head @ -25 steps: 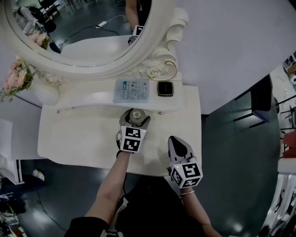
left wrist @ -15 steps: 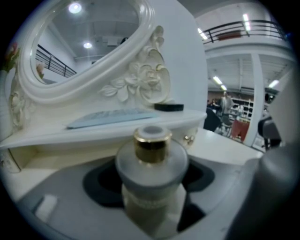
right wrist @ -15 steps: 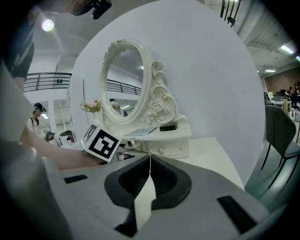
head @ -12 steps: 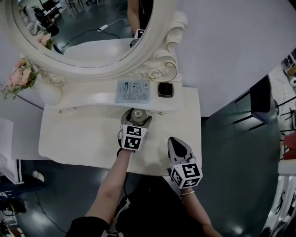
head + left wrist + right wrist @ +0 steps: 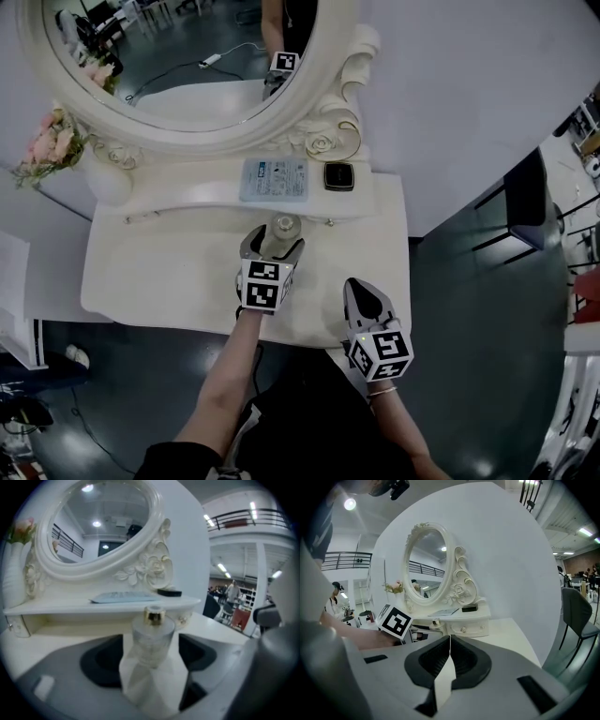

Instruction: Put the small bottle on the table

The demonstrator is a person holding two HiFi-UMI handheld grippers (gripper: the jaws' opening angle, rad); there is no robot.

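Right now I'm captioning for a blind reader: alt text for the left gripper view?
Small gold-capped glass bottle standing on a white dressing table between the left gripper's jaws, which have just been opening, clear of it.

Small clear glass bottle (image 5: 284,228), gold cap, upright on white table (image 5: 159,272)

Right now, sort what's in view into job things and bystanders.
Job: small glass bottle; white dressing table; left tool, jaws just opening, the bottle between them.
Lying about: right tool, shut; flat packet; black case; oval mirror; pink flowers.
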